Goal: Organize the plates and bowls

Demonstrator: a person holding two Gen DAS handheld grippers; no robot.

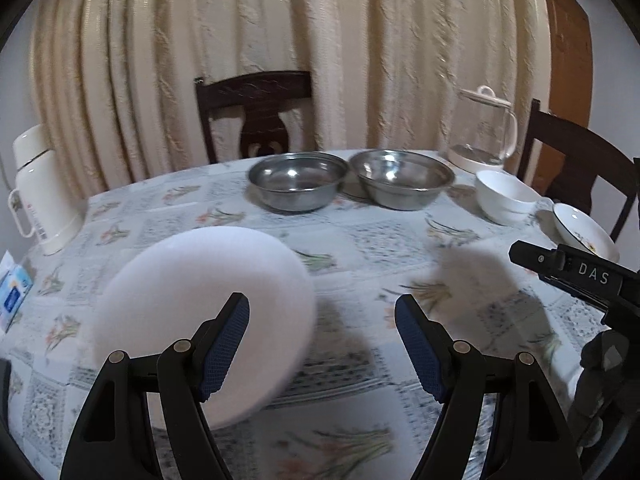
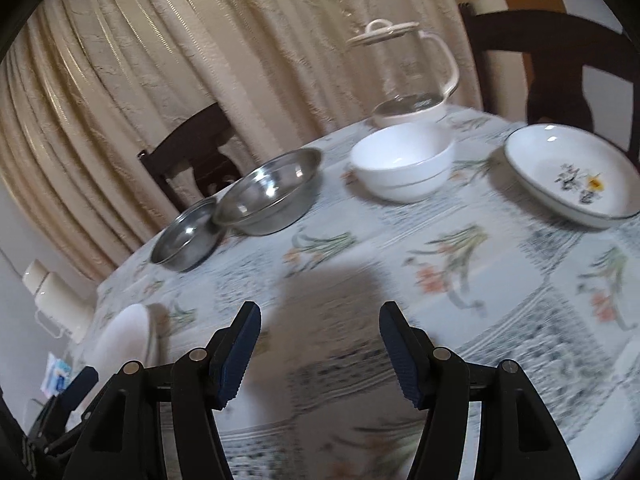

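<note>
**Both jaws wide over the counter**

My left gripper (image 1: 322, 344) hangs with its jaws spread, nothing between them — a white plate (image 1: 208, 320), blurred, sits low and left in the left wrist frame, partly behind my left finger. My right gripper (image 2: 320, 352) is spread the same way and empty. Two steel bowls (image 1: 298, 180) (image 1: 402, 178) stand side by side at the frame's upper centre, rims nearly touching. Right of them sits a white bowl (image 2: 402, 168), and further right a shallow flowered plate (image 2: 572, 176). A glass kettle (image 2: 408, 76) stands behind the white bowl; a white flask (image 1: 38, 188) stands at the left edge of the floral-clothed counter (image 1: 380, 240).
</note>
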